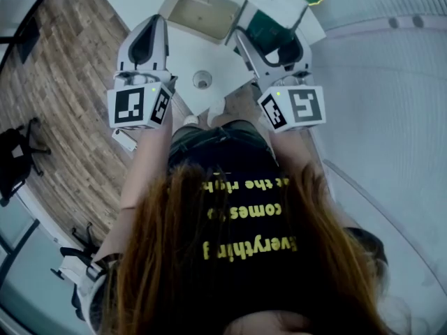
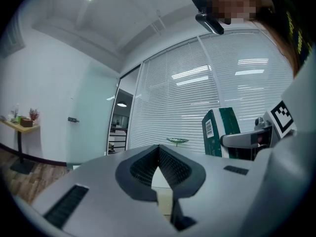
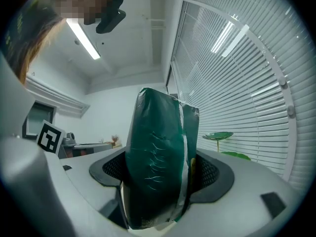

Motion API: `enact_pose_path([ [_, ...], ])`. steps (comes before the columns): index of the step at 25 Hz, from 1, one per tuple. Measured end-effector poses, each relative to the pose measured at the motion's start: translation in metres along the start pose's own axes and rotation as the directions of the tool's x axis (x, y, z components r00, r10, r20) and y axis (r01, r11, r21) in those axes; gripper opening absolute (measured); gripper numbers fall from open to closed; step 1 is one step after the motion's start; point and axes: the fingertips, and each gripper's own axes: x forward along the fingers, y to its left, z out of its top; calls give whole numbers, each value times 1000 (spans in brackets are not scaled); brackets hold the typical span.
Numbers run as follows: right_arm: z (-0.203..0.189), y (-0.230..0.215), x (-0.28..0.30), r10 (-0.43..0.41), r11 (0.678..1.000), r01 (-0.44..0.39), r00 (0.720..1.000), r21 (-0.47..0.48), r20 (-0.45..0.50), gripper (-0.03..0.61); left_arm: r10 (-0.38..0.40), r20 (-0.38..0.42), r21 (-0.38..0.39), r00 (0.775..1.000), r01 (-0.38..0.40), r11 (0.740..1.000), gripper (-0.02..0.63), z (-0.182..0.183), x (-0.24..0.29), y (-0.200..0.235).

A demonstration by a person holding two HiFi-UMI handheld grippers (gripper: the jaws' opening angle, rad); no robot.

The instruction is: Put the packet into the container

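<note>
Two white grippers held up over a white table (image 1: 187, 56), one in each hand. Left gripper (image 2: 158, 148): closed, black ridged tips touching, nothing between them. Right gripper (image 3: 160, 168): clamped on a dark green shiny packet (image 3: 155, 132) with a white side and a bar code. Packet standing upright between the two black pads (image 3: 112, 167), squeezed from both sides and sticking up well past them. Up in the air, not inside the box.

Down on the table, an open cream box-shaped container (image 1: 198, 12) with a beige inside. In the head view, packet just to the right of the container, with one edge over the container's right corner. Left gripper just beside the container's left rim in that same view. Between the two grippers and nearer the person, a small round grey thing (image 1: 202, 80) on the table, too small to tell what.

Black-and-white marker cubes (image 1: 140, 107) on both grippers, at the ends close to the person. Behind the packet, a green leaf-shaped dish (image 3: 217, 136) in front of white window blinds (image 3: 247, 83). At the left of the head view, a brown wooden floor (image 1: 63, 82) and a black chair (image 1: 17, 160). At the bottom, long reddish-brown hair (image 1: 160, 257) over a black shirt (image 1: 244, 180) with yellow letters.
</note>
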Motion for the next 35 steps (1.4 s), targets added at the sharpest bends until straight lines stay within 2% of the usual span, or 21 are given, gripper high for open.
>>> enact_pose_path([
  [7,1,-7,13,45,999,-45,999,9,-5,377,50,-14,10,999,-50,999,0,0,3,3],
  [13,-6,-9,23,67,998,-67,998,14,-22,377,63,-20,10,998,-63,998,0,-3,9,7],
  [22,-11,-10,30,56,998,-56,998,11,-35,377,45,-30,3,999,-45,999,0,-10,16,12],
  [35,-15,5,66,12,1000,-13,998,-3,-65,377,1,-39,-27,999,-2,1000,0,-9,35,50],
])
